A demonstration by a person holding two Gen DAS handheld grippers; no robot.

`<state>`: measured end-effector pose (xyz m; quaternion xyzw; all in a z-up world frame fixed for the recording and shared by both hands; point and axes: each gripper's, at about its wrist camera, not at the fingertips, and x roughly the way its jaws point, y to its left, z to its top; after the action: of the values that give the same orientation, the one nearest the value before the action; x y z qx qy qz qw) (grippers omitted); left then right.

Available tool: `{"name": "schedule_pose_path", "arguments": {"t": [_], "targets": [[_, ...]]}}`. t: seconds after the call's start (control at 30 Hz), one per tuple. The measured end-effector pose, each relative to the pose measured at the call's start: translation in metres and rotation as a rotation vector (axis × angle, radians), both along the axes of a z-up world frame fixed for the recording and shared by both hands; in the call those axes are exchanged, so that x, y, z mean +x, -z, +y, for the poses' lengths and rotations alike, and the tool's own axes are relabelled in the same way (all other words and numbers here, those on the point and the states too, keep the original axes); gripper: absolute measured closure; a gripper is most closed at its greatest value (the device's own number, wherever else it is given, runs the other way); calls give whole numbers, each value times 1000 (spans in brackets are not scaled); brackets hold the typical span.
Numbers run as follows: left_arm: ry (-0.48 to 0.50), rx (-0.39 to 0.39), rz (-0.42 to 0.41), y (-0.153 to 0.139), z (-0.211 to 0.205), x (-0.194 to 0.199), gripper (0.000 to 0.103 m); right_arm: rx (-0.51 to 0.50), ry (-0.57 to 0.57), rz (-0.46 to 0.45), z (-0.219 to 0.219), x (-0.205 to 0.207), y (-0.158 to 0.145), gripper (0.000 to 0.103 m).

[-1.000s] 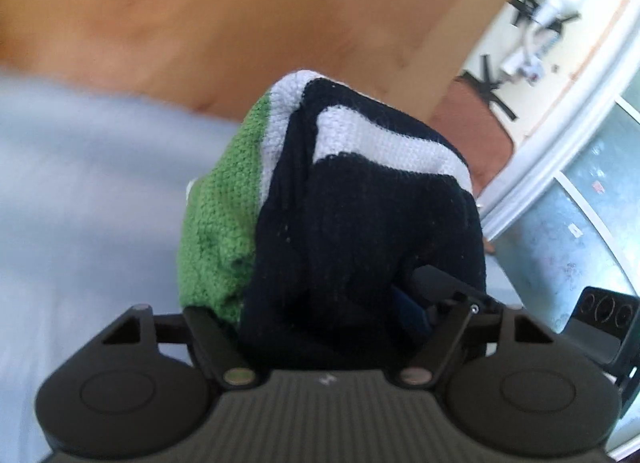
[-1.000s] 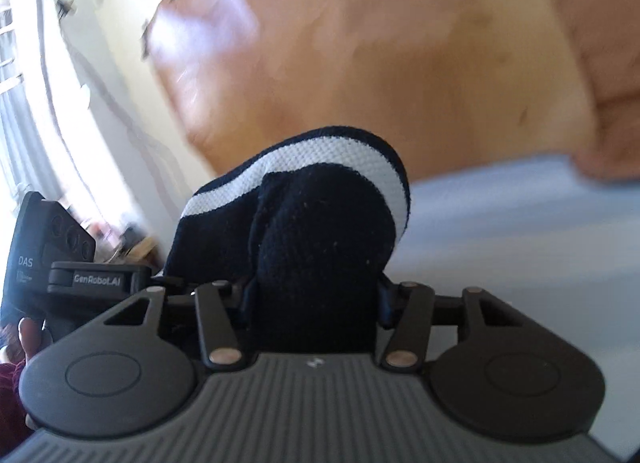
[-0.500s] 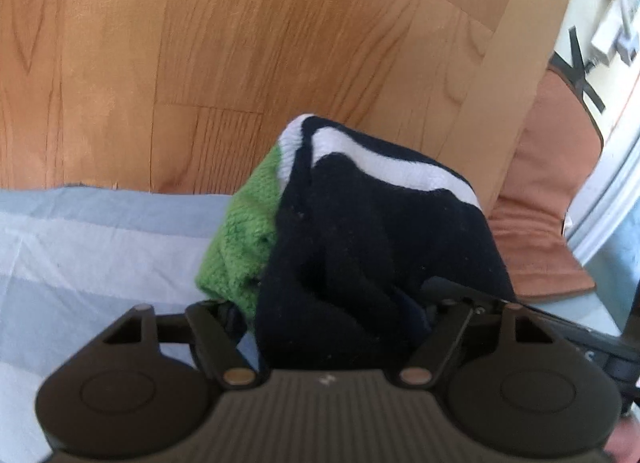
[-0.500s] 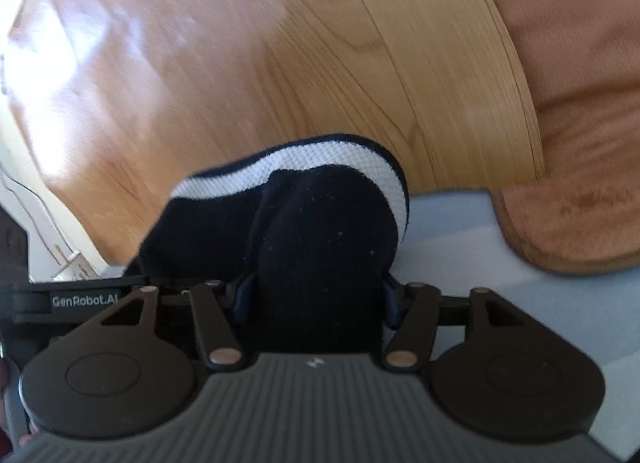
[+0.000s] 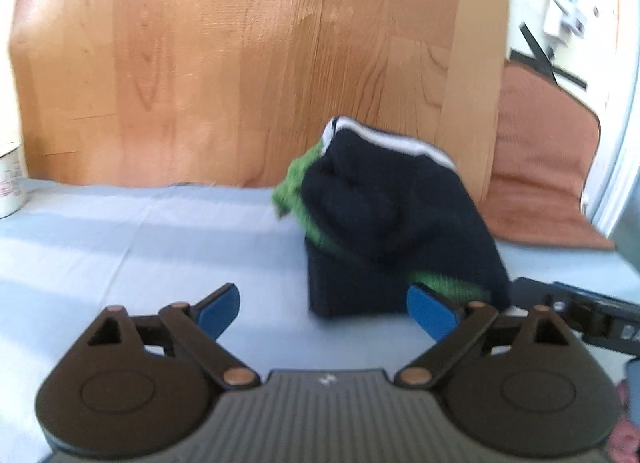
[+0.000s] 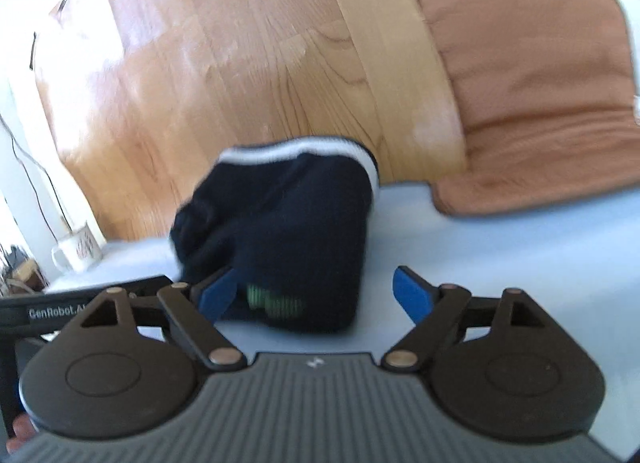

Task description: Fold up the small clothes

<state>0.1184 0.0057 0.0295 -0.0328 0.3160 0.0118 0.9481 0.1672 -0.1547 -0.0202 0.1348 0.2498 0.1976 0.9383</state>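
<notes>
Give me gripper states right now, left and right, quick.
Left gripper: open, holding nothing; the knit garment lies on the sheet ahead of it.
Right gripper: open, holding nothing; the garment sits between its fingers, ungripped.

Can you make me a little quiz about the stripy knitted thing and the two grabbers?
1. True or false: the left gripper has its fingers closed on the knitted garment.
2. What does the garment rest on? A) the light blue cloth B) the brown cushion C) the white mug
3. Fill in: besides navy and white, the garment shows a ___ stripe.

Key:
1. False. Both the left gripper and the right gripper are open, and the garment sits free between them.
2. A
3. green
</notes>
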Motion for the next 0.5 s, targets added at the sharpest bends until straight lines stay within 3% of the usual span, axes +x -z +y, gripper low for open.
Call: {"name": "schedule_pose_path", "arguments": {"t": [0.23,0.5], "targets": [[-53,90,-13,9,-9,-62,4,60,172,-20,-7,-64,9,6],[-67,134,-37,12,-13,-87,3,88,184,0,-8,-84,12,6]]}}
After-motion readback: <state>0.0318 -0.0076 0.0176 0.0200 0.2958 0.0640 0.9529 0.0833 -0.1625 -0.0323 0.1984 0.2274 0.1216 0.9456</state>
